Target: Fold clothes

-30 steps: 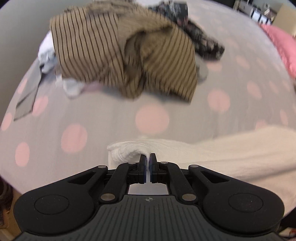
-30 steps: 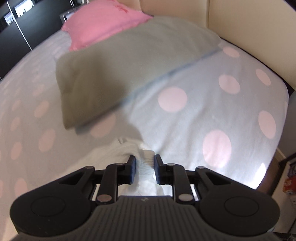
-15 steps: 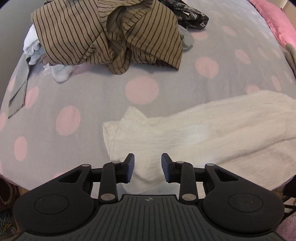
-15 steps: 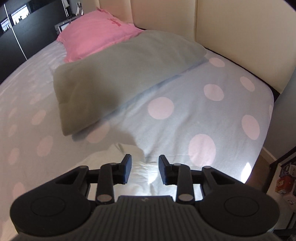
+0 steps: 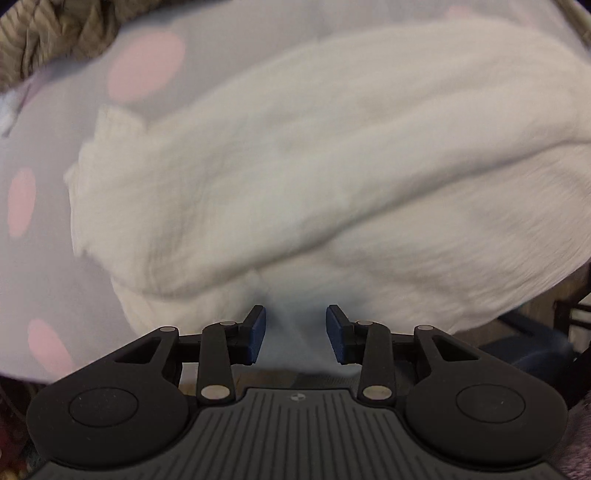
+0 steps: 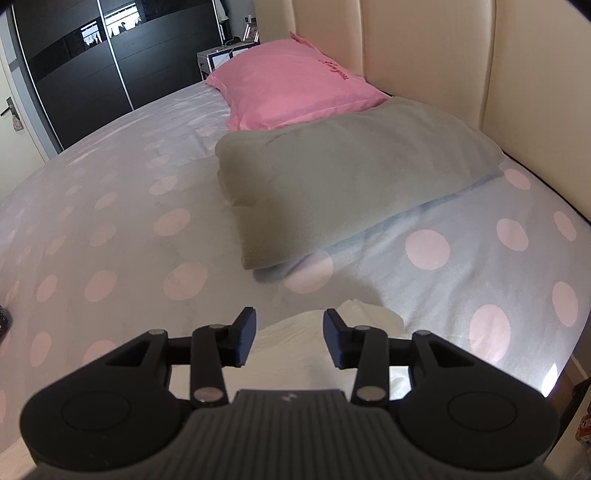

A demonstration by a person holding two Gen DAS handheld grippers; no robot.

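Spreading across both views, a grey bedsheet point(image 5: 51, 258) dotted with pink circles and covering a bed. Seen from the left wrist: lying flat on that sheet and filling most of the picture, a white garment point(image 5: 295, 166) of crinkled cloth, blurred, its near edge reaching down over the side of the bed just ahead of the left gripper point(image 5: 295, 334). Hovering there with fingers point(image 5: 255, 334) spread wide, blue pads facing each other, nothing pinched between them; touching the cloth or not cannot be told. Bunching in the upper left corner, well apart from the white garment, a brown striped garment point(image 5: 55, 33), with a scrap of white fabric point(image 5: 9, 110) showing at the left edge below it. Seen from the right wrist: hanging over the bed with fingers point(image 6: 245, 336) likewise spread and holding nothing, the right gripper point(image 6: 290, 338), with a corner of the white garment point(image 6: 354, 317) lying on the sheet just ahead of and beneath it. Resting farther back, a folded grey-green blanket point(image 6: 351, 177) and behind it a pink pillow point(image 6: 291, 96) leaning toward a cream padded headboard point(image 6: 424, 55). Standing at the far left, a dark sliding wardrobe point(image 6: 110, 55).
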